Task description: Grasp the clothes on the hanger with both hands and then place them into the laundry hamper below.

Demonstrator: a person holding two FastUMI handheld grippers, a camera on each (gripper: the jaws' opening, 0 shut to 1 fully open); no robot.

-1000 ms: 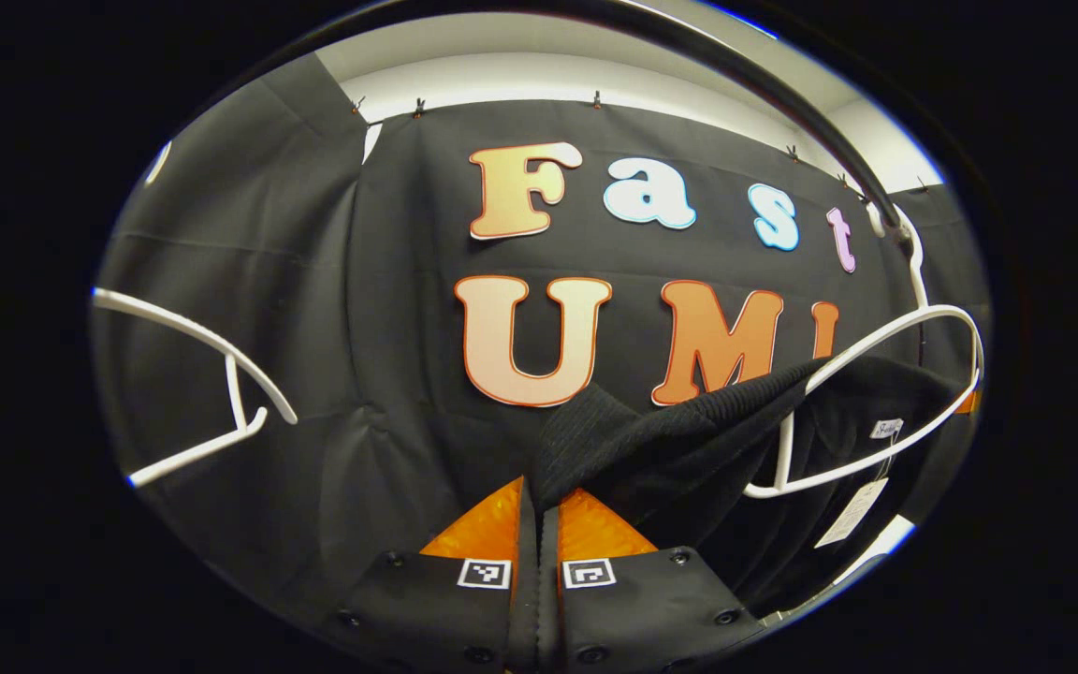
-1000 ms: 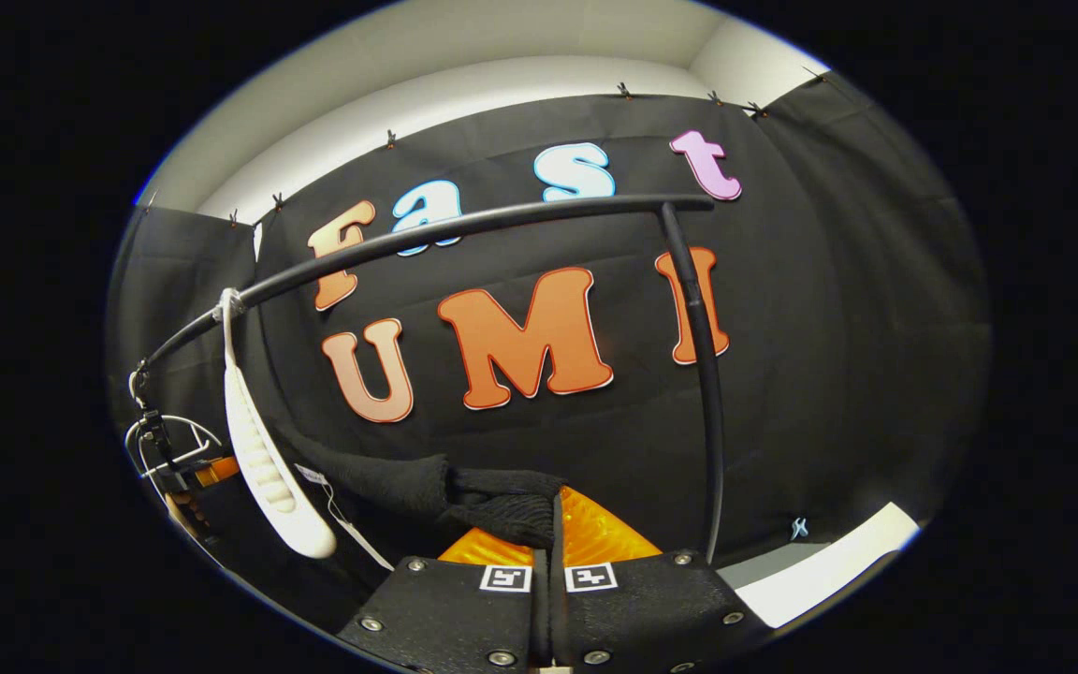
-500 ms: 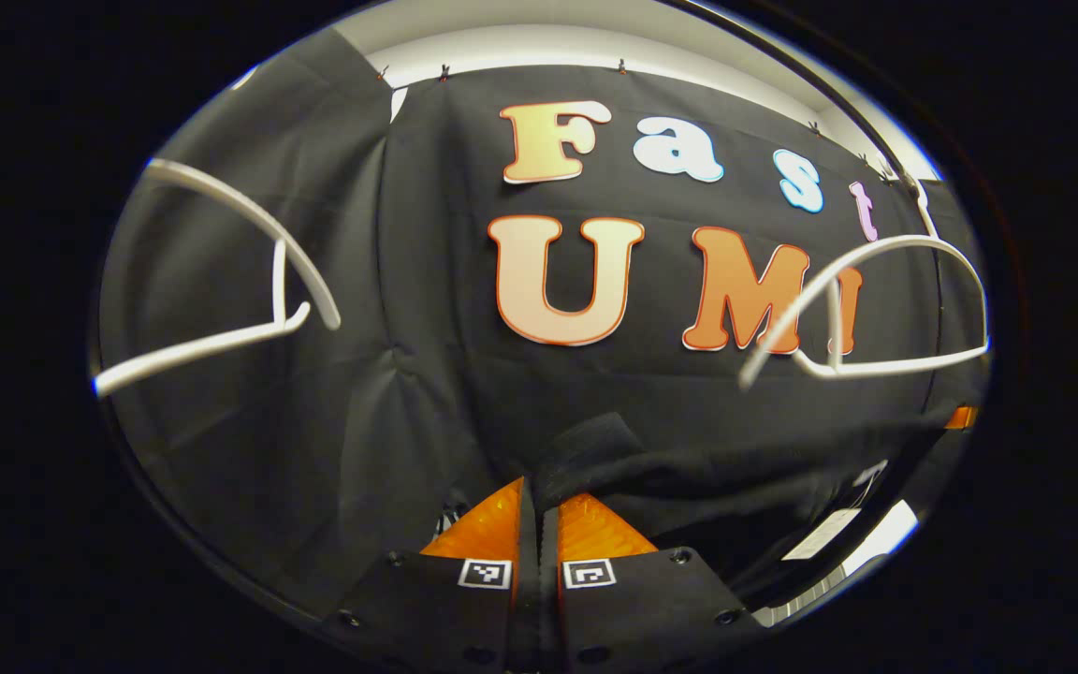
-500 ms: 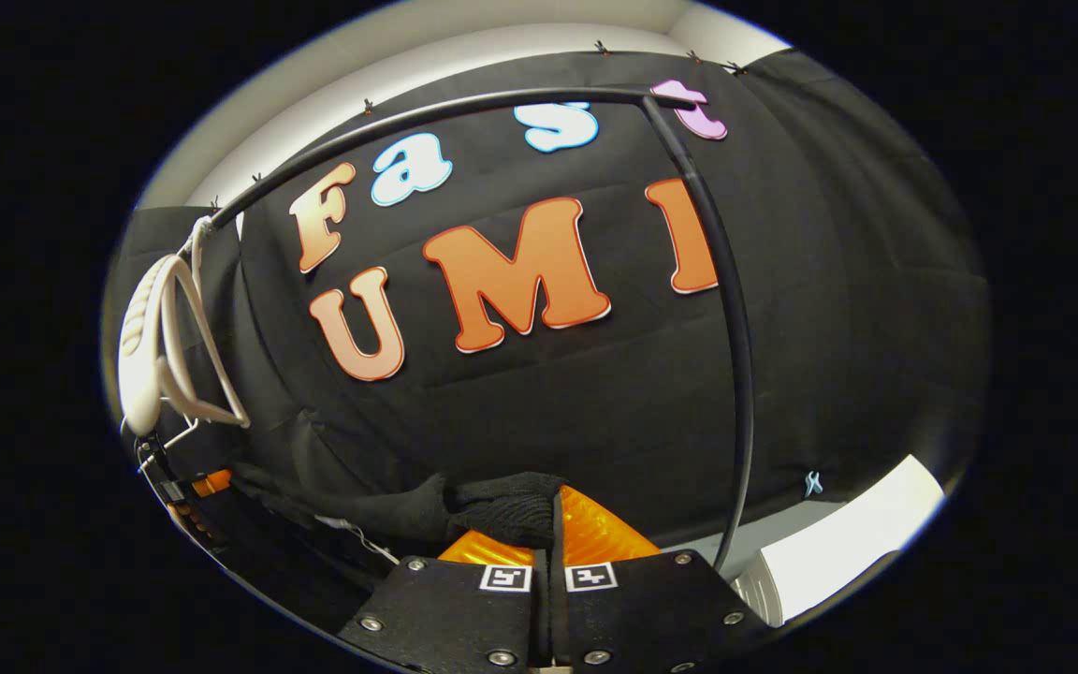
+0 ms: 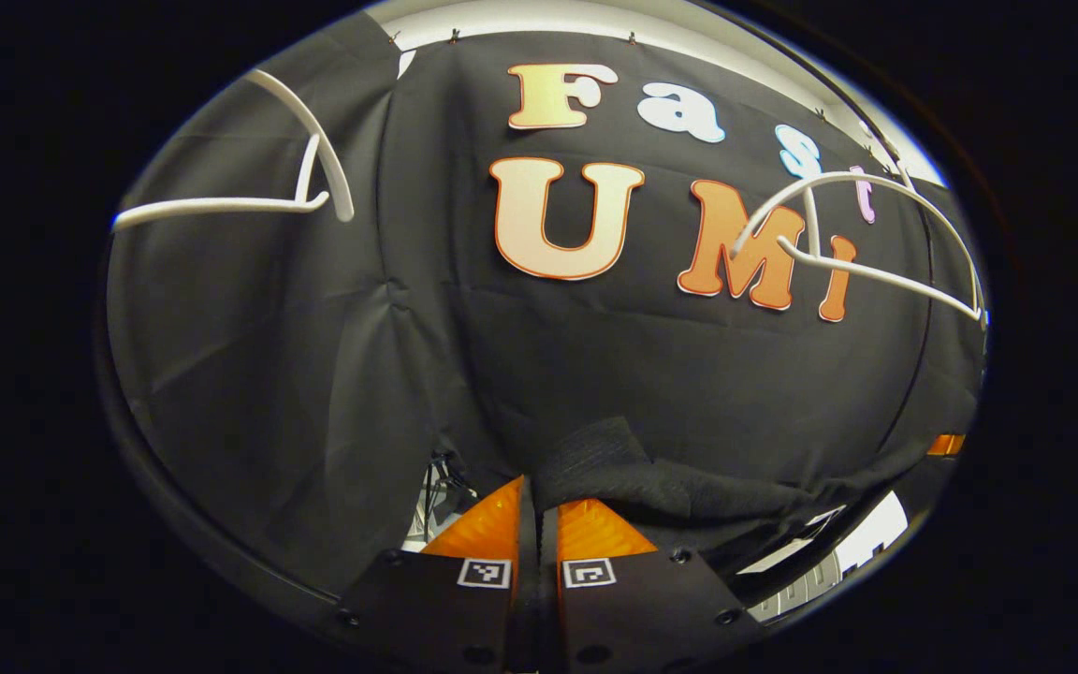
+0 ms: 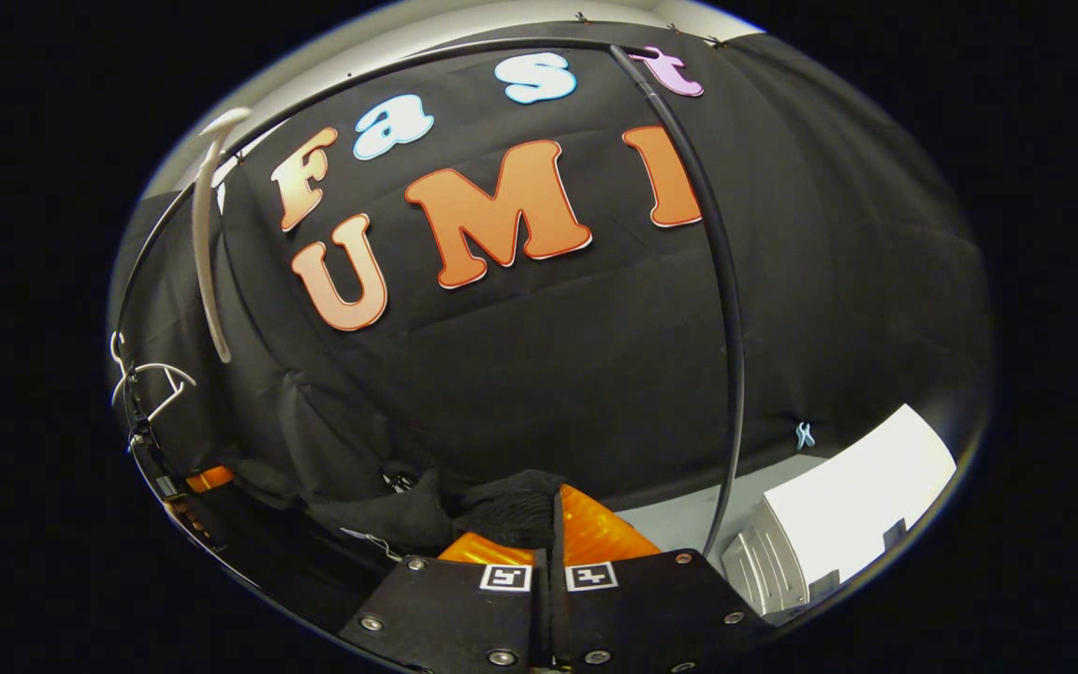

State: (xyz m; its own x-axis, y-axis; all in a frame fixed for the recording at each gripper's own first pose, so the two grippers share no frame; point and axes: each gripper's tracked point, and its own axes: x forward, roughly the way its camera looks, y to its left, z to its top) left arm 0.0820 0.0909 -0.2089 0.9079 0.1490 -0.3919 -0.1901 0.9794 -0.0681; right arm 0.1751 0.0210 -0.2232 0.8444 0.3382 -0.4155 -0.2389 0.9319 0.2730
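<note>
A black knit garment (image 5: pixel 679 487) stretches from my left gripper (image 5: pixel 537 494) off to the right, hanging free below the bare white hanger (image 5: pixel 862 271). The left gripper's fingers are shut on one edge of the cloth. In the right gripper view, my right gripper (image 6: pixel 553 505) is shut on a bunched fold of the same garment (image 6: pixel 413 513), which trails away to the left. The white hanger (image 6: pixel 207 234) swings high on the black rail (image 6: pixel 731 309). A white slatted laundry hamper (image 6: pixel 838 510) sits low on the right; its rim (image 5: pixel 815 580) shows under the cloth.
A second bare white hanger (image 5: pixel 249 198) hangs at the upper left in the left gripper view. The rail's upright post curves down just right of my right gripper. The other gripper (image 6: pixel 207 479) shows at the far left edge.
Both grippers have dropped, pulling the garment off the white hanger. The hanger is bare and sits higher in both views, and more of the hamper shows.
</note>
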